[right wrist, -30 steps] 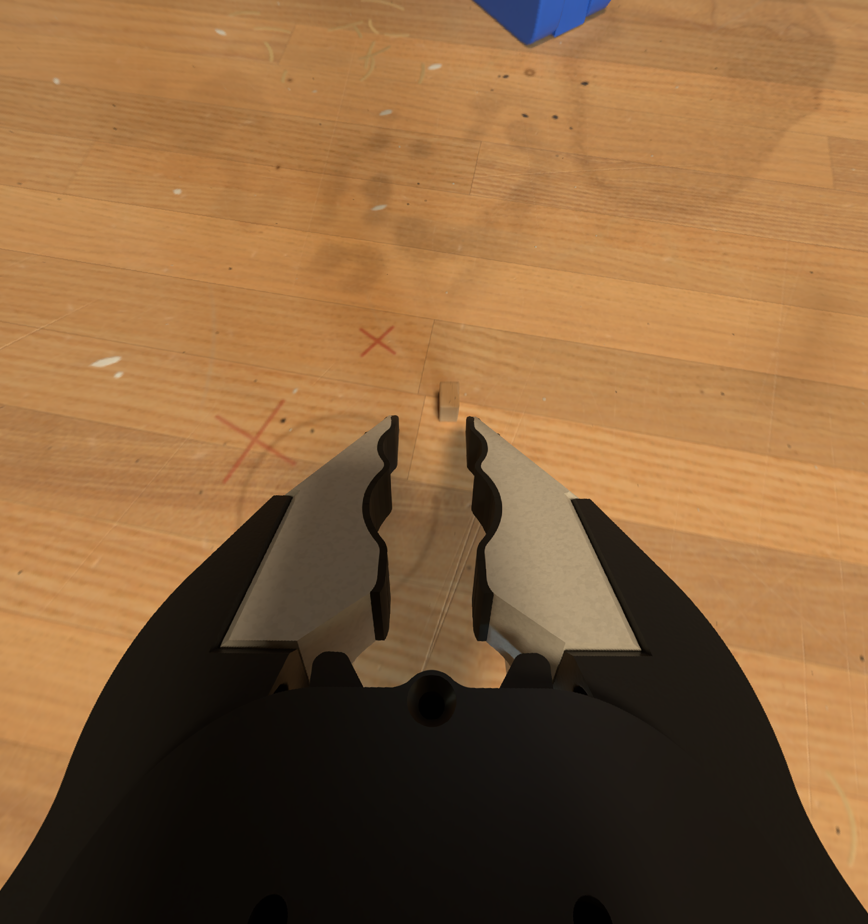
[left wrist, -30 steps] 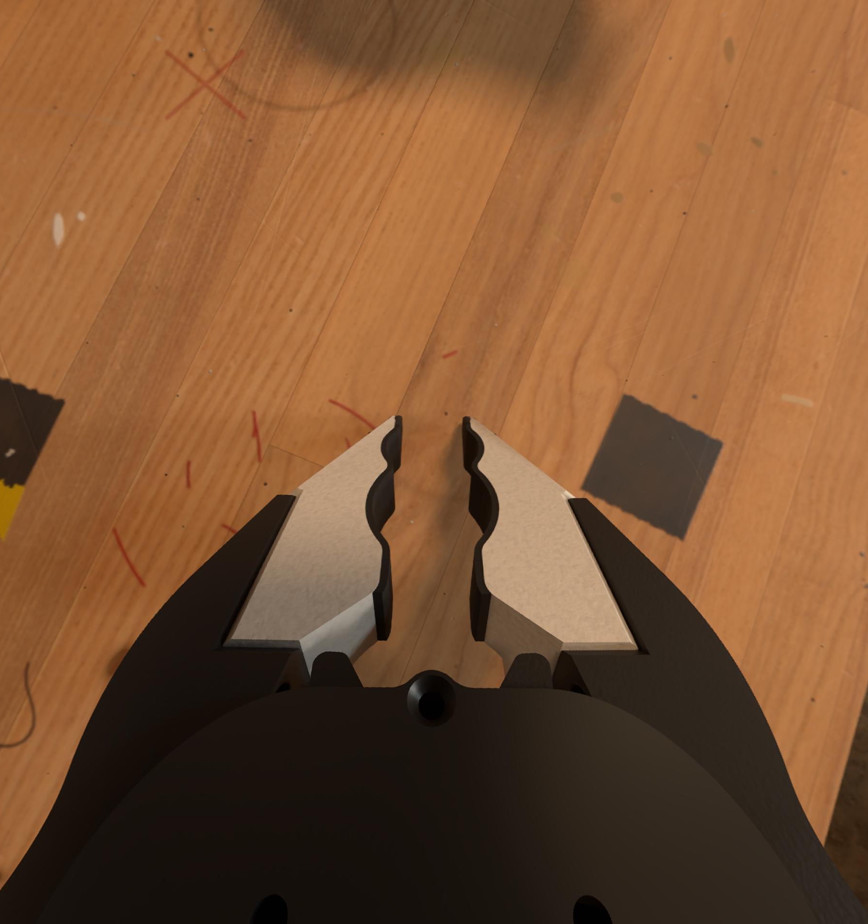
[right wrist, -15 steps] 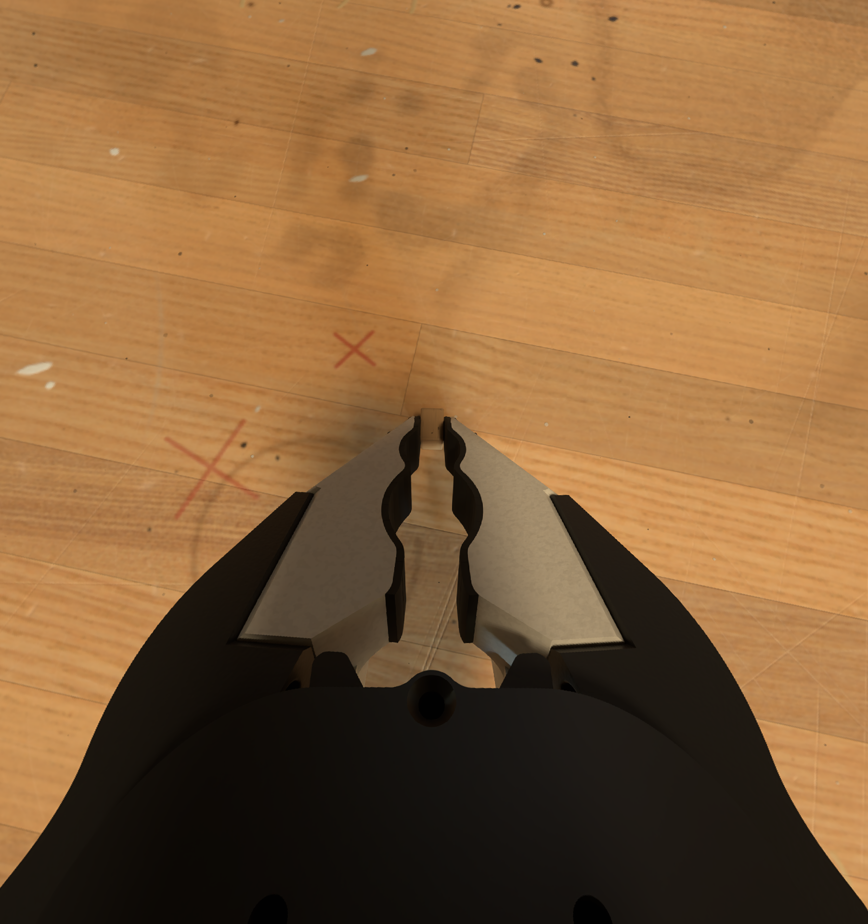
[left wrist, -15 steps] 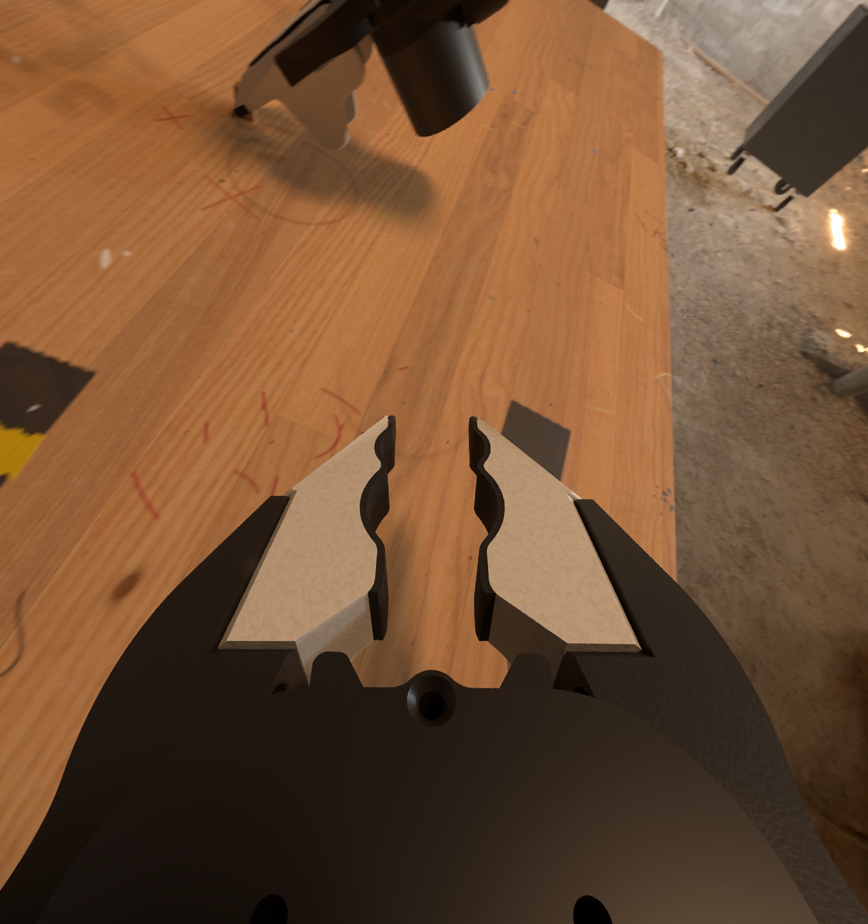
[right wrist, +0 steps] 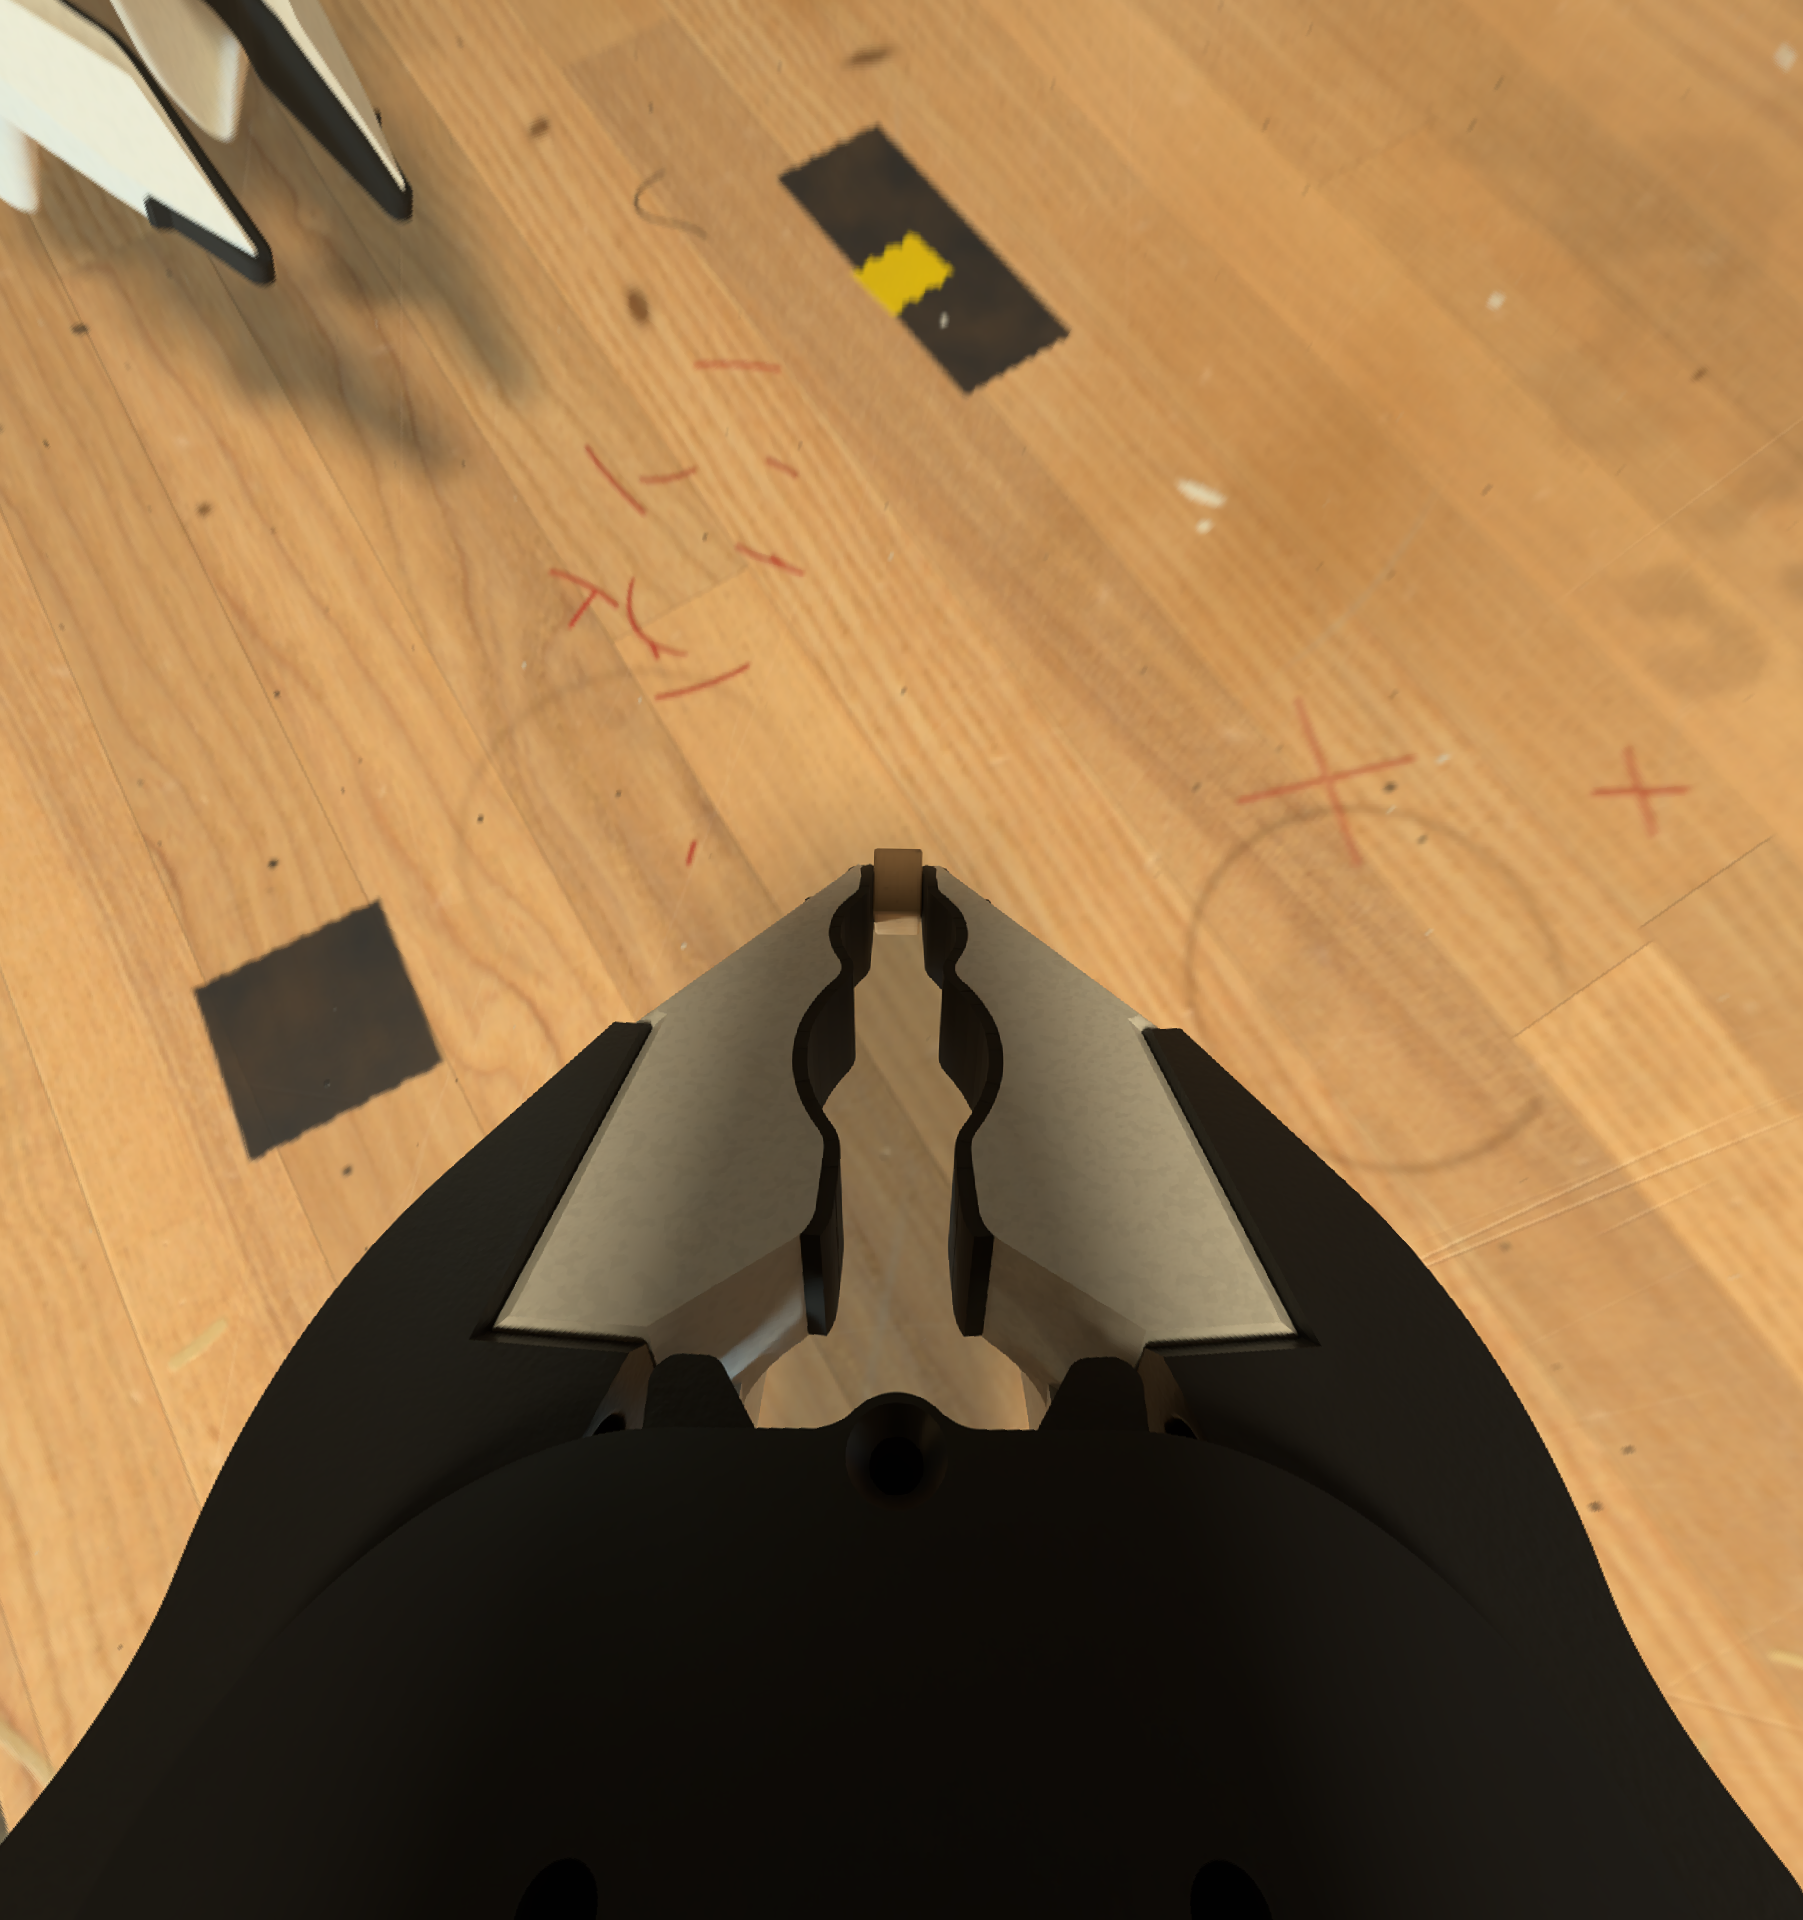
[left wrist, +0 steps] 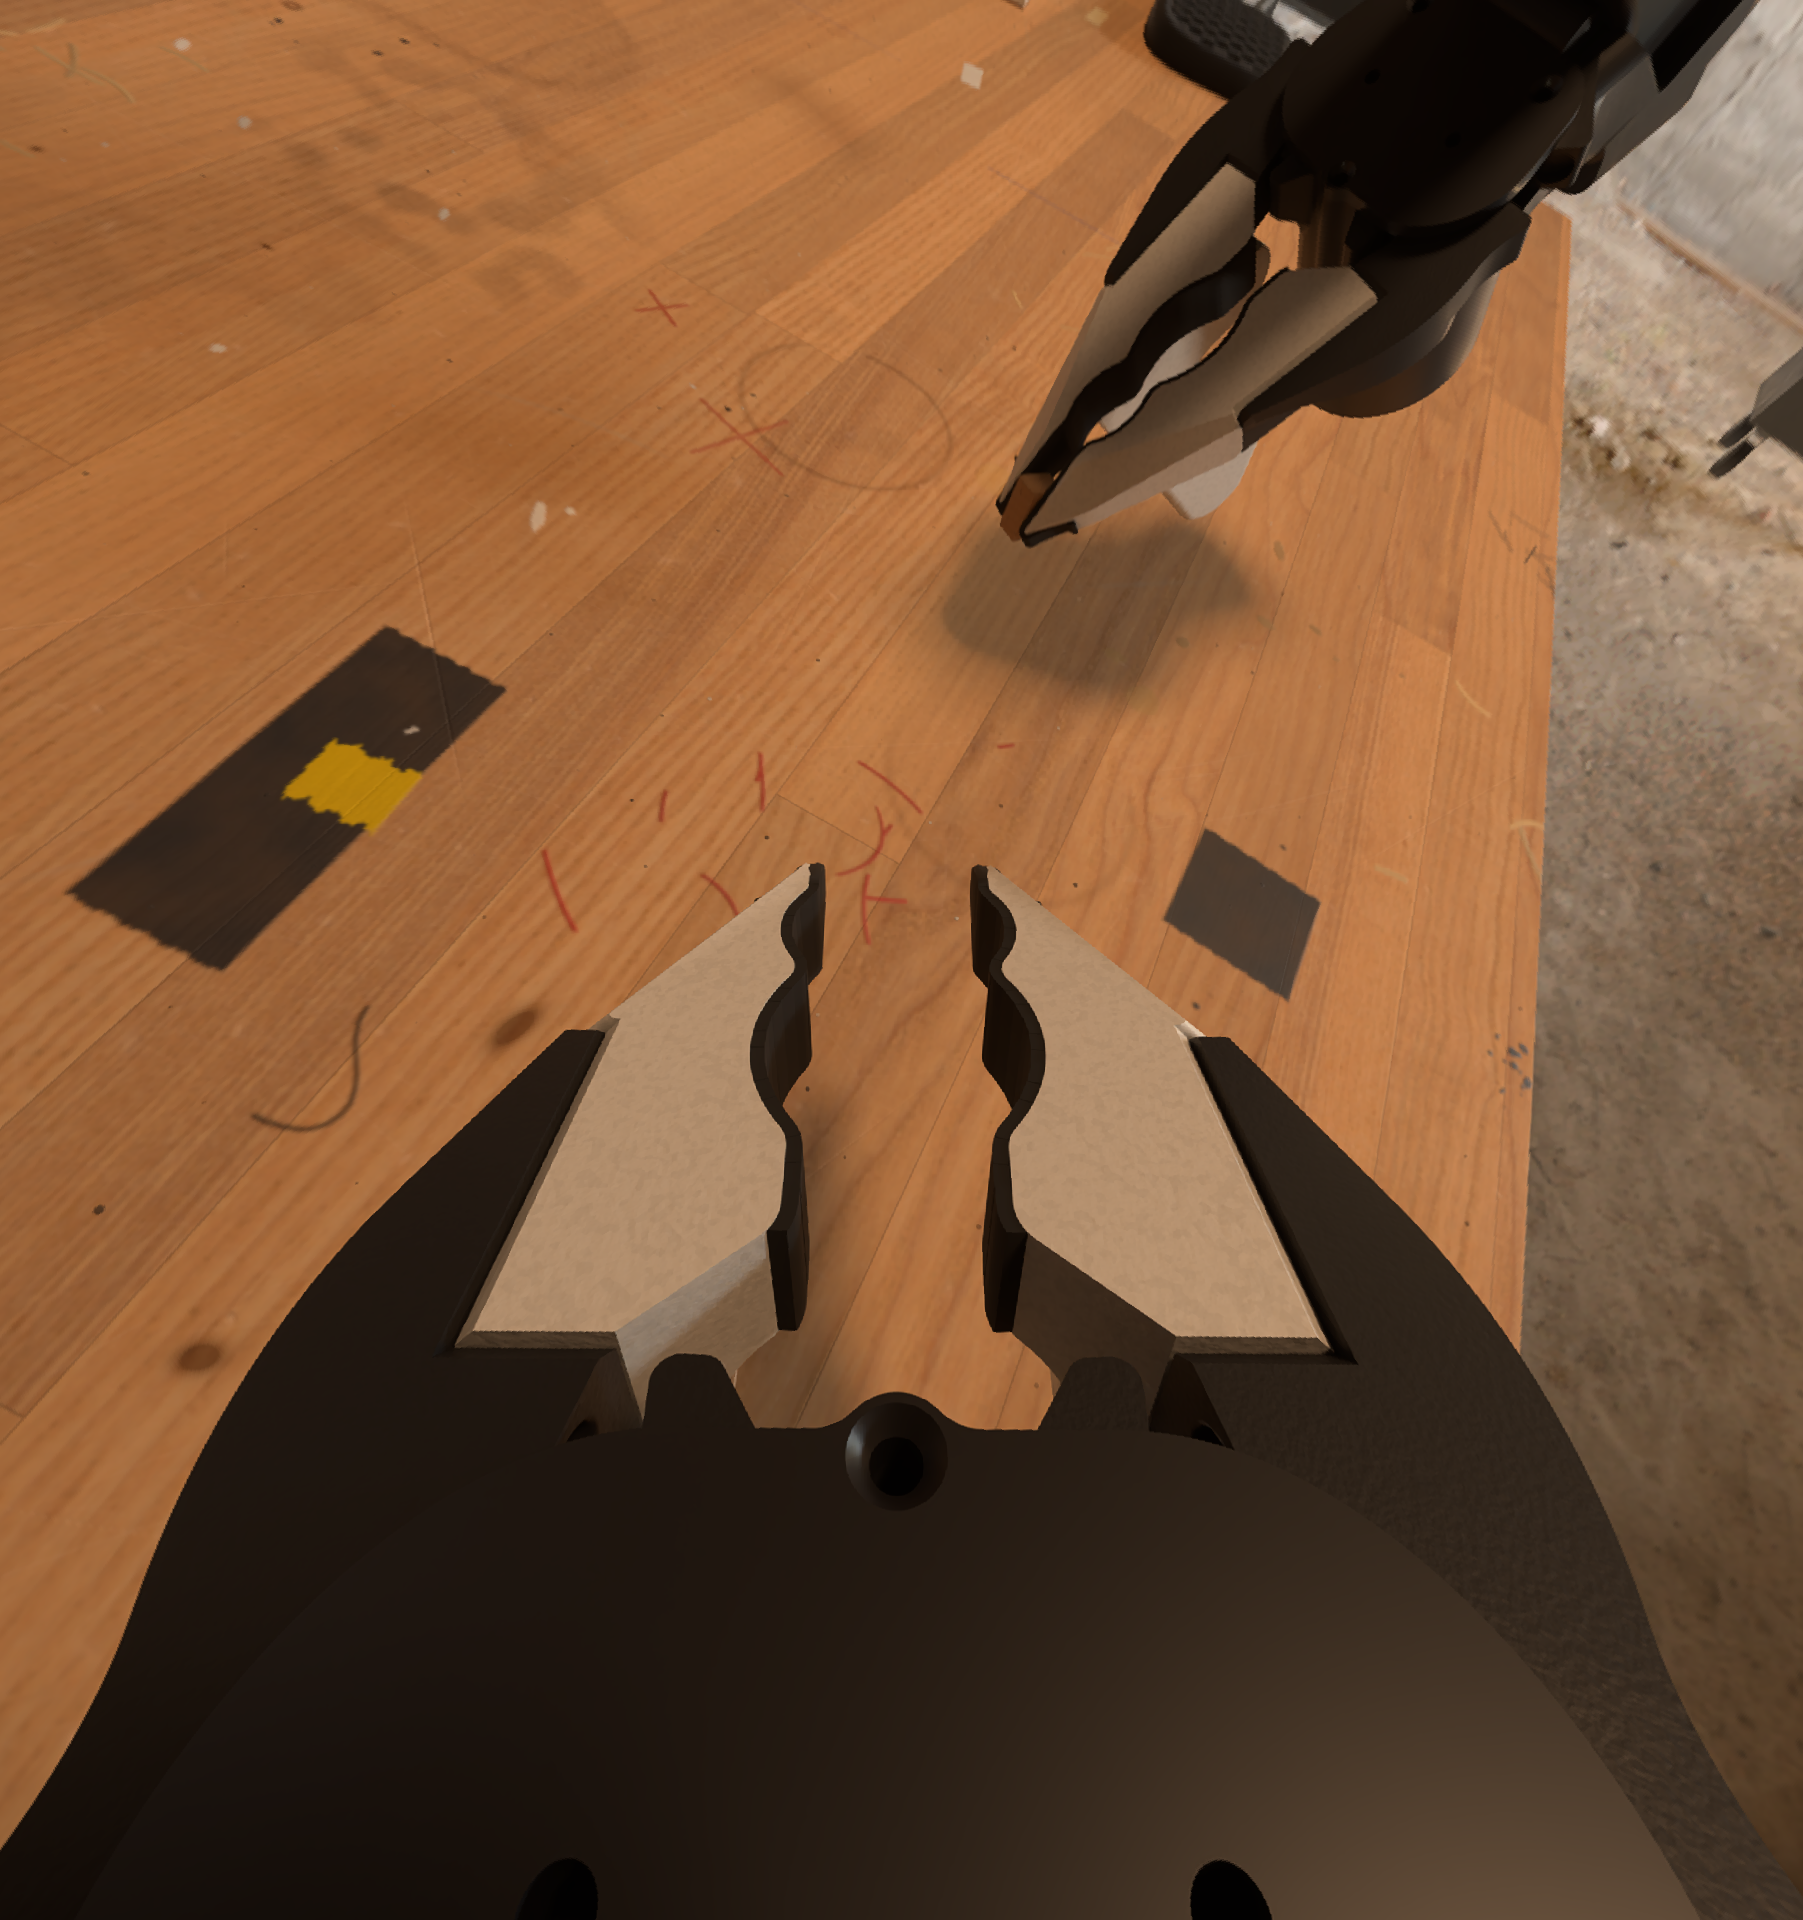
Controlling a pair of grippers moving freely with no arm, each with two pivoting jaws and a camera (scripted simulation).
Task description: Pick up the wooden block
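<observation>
Jaws of right gripper (right wrist: 897, 883) pinch wooden block (right wrist: 897, 885) above taped tabletop (right wrist: 1292, 416).

1. A wooden table (left wrist: 253, 416) with plank lines and small stains.
2. A long black tape strip (left wrist: 284, 800) with a yellow patch (left wrist: 351, 784) on it.
3. A smaller dark tape square (left wrist: 1242, 912) near the table edge.
4. Red pen marks (right wrist: 668, 582) and two red crosses (right wrist: 1328, 779).
5. A grey, rough floor (left wrist: 1707, 1039) beside the table.

Wooden tabletop (left wrist: 253, 416) beside gritty floor (left wrist: 1707, 935)
</observation>
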